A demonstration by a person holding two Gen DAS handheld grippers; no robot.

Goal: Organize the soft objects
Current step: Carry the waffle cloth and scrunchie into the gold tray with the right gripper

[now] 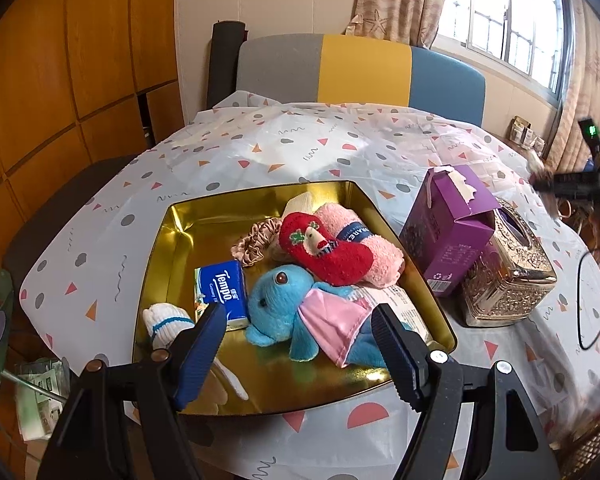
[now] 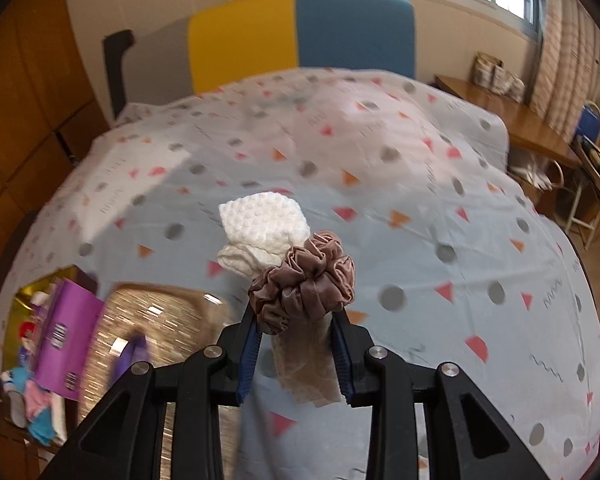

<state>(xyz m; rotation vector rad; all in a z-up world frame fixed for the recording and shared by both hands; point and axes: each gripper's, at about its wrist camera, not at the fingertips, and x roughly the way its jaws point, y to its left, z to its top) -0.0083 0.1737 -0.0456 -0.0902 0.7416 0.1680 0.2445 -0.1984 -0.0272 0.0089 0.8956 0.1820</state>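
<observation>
The right gripper (image 2: 296, 354) is carrying a brown scrunchie (image 2: 302, 284) and a white dotted cloth (image 2: 262, 226) above the patterned table (image 2: 440, 200), its jaws clamped on the bundle's lower end. The left gripper (image 1: 298, 344) is hovering with jaws apart over the gold tin (image 1: 172, 240), just above the blue plush elephant (image 1: 284, 304) lying beside a red sock (image 1: 332, 252), touching nothing. The scrunchie is only perching at the jaw tips, so a quick swing is risking it slipping off onto the table.
</observation>
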